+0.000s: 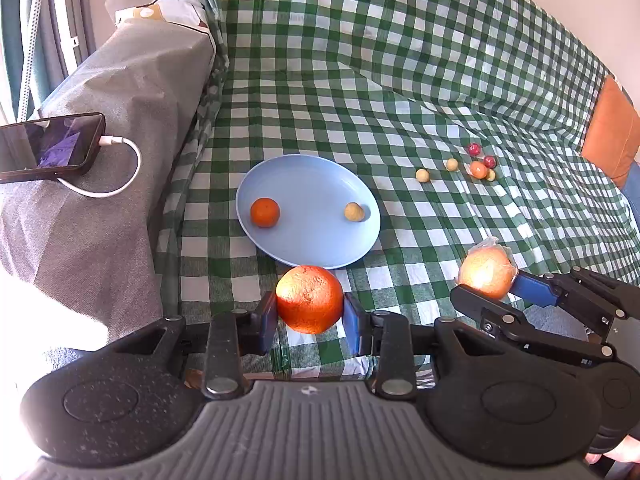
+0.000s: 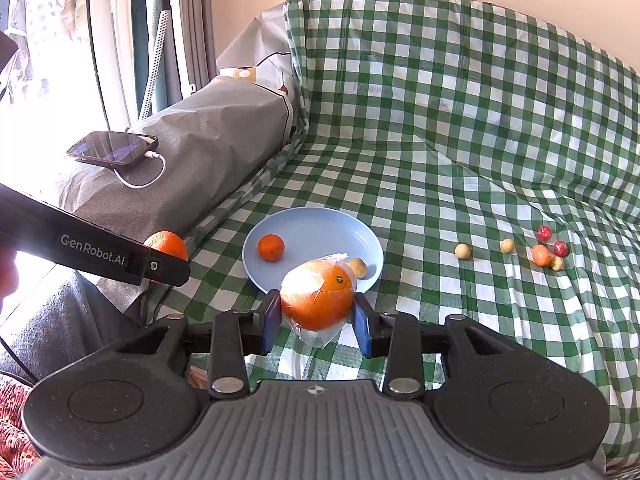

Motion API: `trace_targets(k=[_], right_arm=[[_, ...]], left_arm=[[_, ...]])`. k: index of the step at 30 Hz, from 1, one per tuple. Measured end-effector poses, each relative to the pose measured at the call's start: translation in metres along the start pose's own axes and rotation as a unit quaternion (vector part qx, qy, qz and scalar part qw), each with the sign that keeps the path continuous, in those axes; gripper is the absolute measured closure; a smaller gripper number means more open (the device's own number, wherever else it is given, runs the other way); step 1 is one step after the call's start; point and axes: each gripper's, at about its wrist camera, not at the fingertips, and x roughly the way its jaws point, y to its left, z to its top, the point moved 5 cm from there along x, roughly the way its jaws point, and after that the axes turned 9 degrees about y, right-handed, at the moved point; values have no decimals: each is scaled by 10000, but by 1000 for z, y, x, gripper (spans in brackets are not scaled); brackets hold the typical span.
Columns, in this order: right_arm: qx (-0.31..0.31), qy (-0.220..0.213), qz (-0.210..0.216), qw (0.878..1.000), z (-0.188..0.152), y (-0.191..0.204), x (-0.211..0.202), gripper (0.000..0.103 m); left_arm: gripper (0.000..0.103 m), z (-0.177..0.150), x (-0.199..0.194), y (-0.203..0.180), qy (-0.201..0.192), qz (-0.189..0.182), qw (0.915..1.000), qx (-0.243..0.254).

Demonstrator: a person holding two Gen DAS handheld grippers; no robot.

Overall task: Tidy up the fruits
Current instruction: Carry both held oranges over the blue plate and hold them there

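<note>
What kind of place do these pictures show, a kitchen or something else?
Probably a living room, not a kitchen: a sofa under a green checked cloth, a phone charging on its armrest, and a window beside it.

Home living room, sofa under checked cloth, charging phone, window curtains

"GenRobot.AI" in pale letters, on the left gripper side

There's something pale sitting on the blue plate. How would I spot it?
Find the blue plate on the checked cloth. Two fruits lie in it: a mandarin on the left, and a small beige ball near the right rim, the only pale one there.
</note>
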Motion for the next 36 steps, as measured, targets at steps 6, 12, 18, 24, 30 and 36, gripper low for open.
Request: trace_targets(k=[6, 12, 18, 24, 30, 36], right_arm=[[-7, 9, 9, 10000, -2, -3, 1, 64], [-15, 17, 15, 10000, -2, -4, 0, 64], [-17, 22, 10, 10000, -2, -3, 3, 64], [-23, 23, 9, 10000, -4, -5, 4, 64], [-18, 23, 2, 10000, -3, -4, 4, 64], [-16, 29, 0, 10000, -3, -4, 3, 64]], left_arm=[[65, 0, 3, -1, 11, 9, 10000, -3], [65, 0, 4, -2, 19, 8, 10000, -3], [65, 0, 3, -3, 18, 1, 10000, -4], [65, 0, 6, -5, 19, -15, 10000, 13], [65, 0, 6, -7, 20, -7, 10000, 8], [65, 1, 6, -5, 25, -9, 10000, 9]])
